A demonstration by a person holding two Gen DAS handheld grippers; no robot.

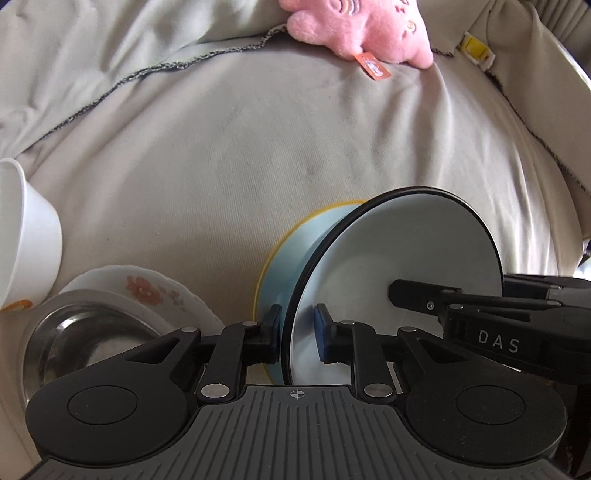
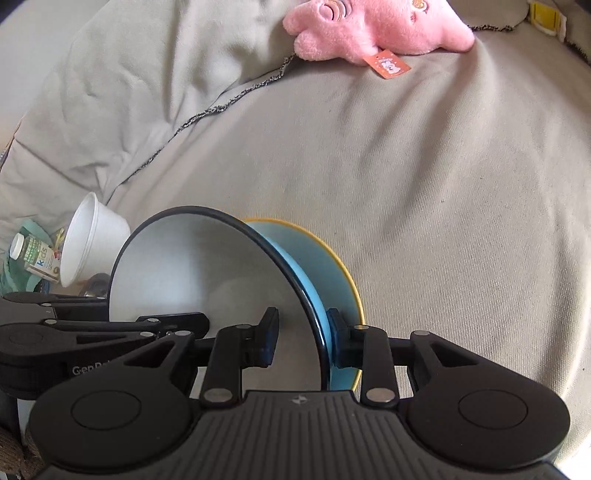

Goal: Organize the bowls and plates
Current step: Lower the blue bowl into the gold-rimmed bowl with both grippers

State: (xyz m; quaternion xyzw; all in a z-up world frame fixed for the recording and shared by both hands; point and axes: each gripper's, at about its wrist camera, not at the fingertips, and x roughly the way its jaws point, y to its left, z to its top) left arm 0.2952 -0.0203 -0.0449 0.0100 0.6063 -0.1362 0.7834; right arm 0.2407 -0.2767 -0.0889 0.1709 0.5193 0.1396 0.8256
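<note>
1. Two grippers share one dish: our left gripper [image 1: 297, 334] pinches the near rim of the black-rimmed plate [image 1: 413, 251], one blue pad on the white face, the other on the blue underside.
2. Our right gripper [image 2: 303, 341] grips the same plate's rim from the other side, pads pressed to both faces; in the left wrist view its black body carries the letters "DAS".
3. We read "GenR…" on the left gripper's body in the right wrist view; the rest is hidden.
4. We hold the plate tilted up on edge, and the light-blue bowl with a yellow rim [image 1: 295, 251] sits right behind its underside; we cannot tell whether they touch.
5. Left of our grip lies a steel bowl [image 1: 74, 339] resting on a white floral plate [image 1: 155, 291].
6. Beyond those, a stack of white foam bowls [image 2: 92, 243] lies on its side.
7. Next to that stack lies a bottle labelled "kids" [image 2: 35, 260].
8. All of it lies on beige bedding [image 1: 295, 140], with a pink plush toy [image 2: 369, 29] and its orange tag [image 2: 386, 64] at the far edge; the tag's print is too small to read.
</note>
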